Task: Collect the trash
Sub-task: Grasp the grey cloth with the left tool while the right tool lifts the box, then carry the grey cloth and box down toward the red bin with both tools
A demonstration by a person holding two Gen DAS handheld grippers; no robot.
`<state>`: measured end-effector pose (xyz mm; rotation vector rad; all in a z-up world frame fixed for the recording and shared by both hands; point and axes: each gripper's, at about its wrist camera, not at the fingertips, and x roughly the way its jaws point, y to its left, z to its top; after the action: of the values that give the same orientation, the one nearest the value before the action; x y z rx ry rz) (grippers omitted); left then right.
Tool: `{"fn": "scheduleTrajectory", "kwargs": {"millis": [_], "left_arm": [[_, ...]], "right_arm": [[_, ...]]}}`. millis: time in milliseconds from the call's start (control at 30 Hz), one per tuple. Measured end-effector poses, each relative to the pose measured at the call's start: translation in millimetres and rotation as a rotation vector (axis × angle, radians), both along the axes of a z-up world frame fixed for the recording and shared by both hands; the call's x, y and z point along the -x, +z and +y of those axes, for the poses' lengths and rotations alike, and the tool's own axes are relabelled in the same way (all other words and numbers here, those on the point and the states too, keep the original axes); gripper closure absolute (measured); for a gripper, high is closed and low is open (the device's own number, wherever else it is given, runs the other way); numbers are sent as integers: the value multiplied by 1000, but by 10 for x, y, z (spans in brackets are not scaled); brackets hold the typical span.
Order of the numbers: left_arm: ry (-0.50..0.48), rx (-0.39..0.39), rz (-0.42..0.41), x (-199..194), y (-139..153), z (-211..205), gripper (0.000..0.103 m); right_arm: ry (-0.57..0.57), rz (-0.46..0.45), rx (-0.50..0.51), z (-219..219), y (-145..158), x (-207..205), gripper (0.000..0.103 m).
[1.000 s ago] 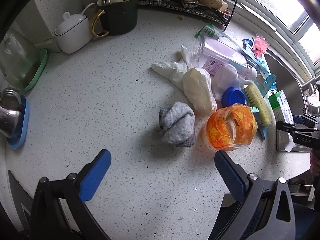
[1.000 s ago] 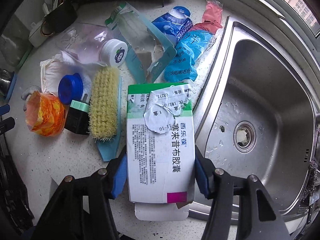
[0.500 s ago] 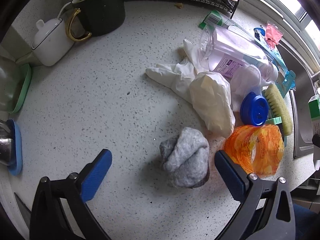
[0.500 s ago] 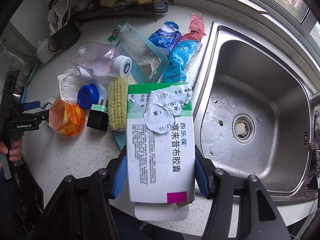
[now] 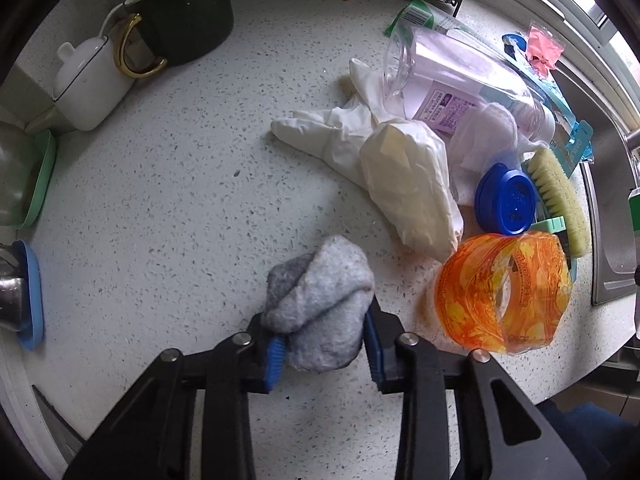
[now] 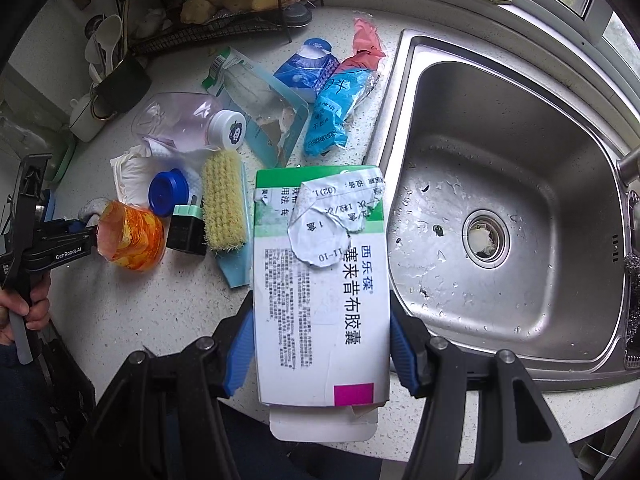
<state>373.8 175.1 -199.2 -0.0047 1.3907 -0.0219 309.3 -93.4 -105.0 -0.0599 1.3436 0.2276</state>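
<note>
My left gripper (image 5: 325, 346) is shut on a crumpled grey rag (image 5: 320, 306) on the white speckled counter (image 5: 160, 200). An orange plastic wrapper (image 5: 504, 292) lies just right of it. My right gripper (image 6: 320, 344) is shut on a white and green medicine box (image 6: 320, 280), held above the counter beside the sink (image 6: 500, 200). White gloves (image 5: 400, 168), a blue lid (image 5: 505, 199), a clear plastic bottle (image 5: 452, 88) and blue packets (image 6: 332, 116) lie in a pile. The left gripper also shows in the right wrist view (image 6: 86, 228).
A scrub brush (image 6: 222, 200) and a green-black plug (image 6: 188, 232) lie by the pile. A dark mug (image 5: 184, 20) and white pot (image 5: 88, 80) stand at the back left, by a wire rack (image 6: 224, 8). A green tray (image 5: 40, 180) is at the left edge.
My left gripper moved forward and closed on the grey rag. My right gripper lifted the medicine box higher and back from the counter.
</note>
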Motion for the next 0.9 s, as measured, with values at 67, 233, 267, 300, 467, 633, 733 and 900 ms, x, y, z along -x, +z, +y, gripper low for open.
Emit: {"fn": "scheduleTrajectory", "kwargs": {"millis": [67,233,267,300,467,633,733,900], "left_arm": [[16,-6,-3,63,45,13,76],[59,14,-44,308,275,-20,76],[64,13,-54,401,342,-43,76],[71,9,-63,465,402,-60,76],[96,11,-118,853,799,-147,76],[107,6,-144,1261,1020,-356,76],[118,14,-158,1506,1084,-564,76],[117,19,-184,1916,1171,-950,76]], "right_arm": [[3,-8,-6,-7,12,15,47],[21,-30,-27,-38,74,96,47],[26,-34,-34,-47,78,108,47],[29,-36,-38,-59,80,119,47],[64,-60,-63,-82,159,230,47],[130,-99,-84,-102,301,430,47],[171,-110,-96,-145,358,587,47],[229,-129,-103,-243,435,926,47]]}}
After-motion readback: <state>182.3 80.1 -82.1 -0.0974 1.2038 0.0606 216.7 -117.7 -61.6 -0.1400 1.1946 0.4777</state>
